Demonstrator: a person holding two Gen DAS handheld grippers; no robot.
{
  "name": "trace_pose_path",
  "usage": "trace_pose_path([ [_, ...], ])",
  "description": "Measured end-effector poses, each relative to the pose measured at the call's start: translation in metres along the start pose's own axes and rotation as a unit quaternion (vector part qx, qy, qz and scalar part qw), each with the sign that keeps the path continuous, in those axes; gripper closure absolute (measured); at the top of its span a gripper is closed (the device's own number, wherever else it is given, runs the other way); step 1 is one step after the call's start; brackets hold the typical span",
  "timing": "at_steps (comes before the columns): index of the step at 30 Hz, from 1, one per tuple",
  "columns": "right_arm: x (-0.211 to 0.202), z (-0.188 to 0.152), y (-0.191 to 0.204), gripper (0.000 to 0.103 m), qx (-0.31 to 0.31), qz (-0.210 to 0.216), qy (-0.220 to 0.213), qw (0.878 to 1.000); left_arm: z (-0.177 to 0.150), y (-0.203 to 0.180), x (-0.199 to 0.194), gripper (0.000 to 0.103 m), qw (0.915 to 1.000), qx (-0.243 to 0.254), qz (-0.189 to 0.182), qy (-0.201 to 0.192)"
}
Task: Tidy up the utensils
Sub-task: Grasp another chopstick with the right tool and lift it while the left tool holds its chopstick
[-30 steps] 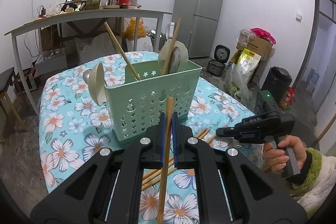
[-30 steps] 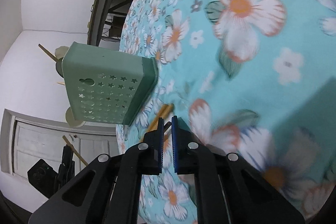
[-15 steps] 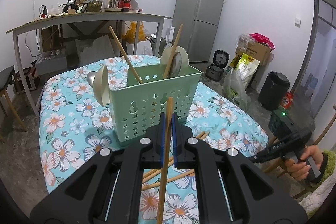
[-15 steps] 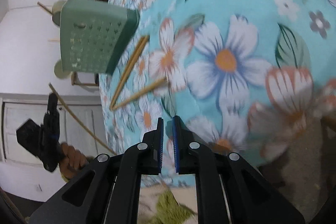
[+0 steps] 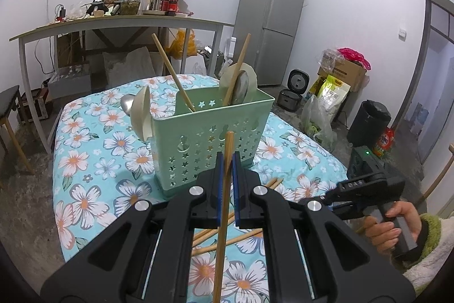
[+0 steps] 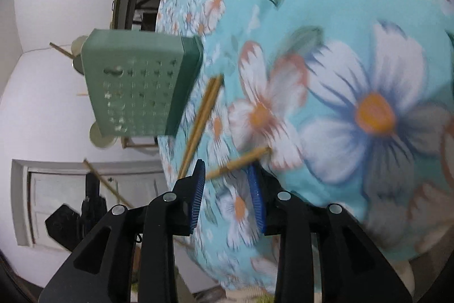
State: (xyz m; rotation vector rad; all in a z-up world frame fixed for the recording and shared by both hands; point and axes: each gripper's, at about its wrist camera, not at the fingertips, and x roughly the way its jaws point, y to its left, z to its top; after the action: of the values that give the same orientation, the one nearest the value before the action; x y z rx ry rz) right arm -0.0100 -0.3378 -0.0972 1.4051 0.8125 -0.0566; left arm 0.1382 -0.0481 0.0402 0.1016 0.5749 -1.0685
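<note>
Chopstick: wooden, clamped between the blue pads of the left gripper, standing near upright, its top end rising above the fingertips and its lower end running down past the gripper body. Directly ahead of this gripper sits the green utensil basket on the floral tablecloth; it already contains two chopsticks and some spoons, with another pale spoon hanging at its left outer wall. Loose chopsticks lie on the cloth just below and right of the left gripper's fingers.

Right gripper: rolled onto its side, jaws opening, pads not pressing on anything. One loose chopstick lies on the cloth with its near end between the parted fingertips; a pair lies just ahead and left, towards the basket. View blurred. A hand in a green cuff holds its handle, right of the left gripper.
</note>
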Motion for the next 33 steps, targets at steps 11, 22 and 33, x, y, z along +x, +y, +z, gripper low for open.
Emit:
trace_pose_path([
  [11, 0.005, 0.008, -0.005, 0.090, 0.042, -0.007, -0.056, 0.998, -0.001, 0.006, -0.007, 0.098, 0.9999, -0.009, 0.003, -0.008],
  [22, 0.003, 0.011, -0.011, 0.090, 0.079, -0.014, -0.060, 0.995, -0.002, 0.005, -0.008, 0.098, 0.9999, -0.008, 0.002, -0.009],
  [33, -0.015, 0.004, 0.036, 0.092, -0.057, -0.014, -0.093, 0.994, 0.002, -0.005, -0.019, 0.098, 0.9998, 0.001, 0.010, -0.018],
])
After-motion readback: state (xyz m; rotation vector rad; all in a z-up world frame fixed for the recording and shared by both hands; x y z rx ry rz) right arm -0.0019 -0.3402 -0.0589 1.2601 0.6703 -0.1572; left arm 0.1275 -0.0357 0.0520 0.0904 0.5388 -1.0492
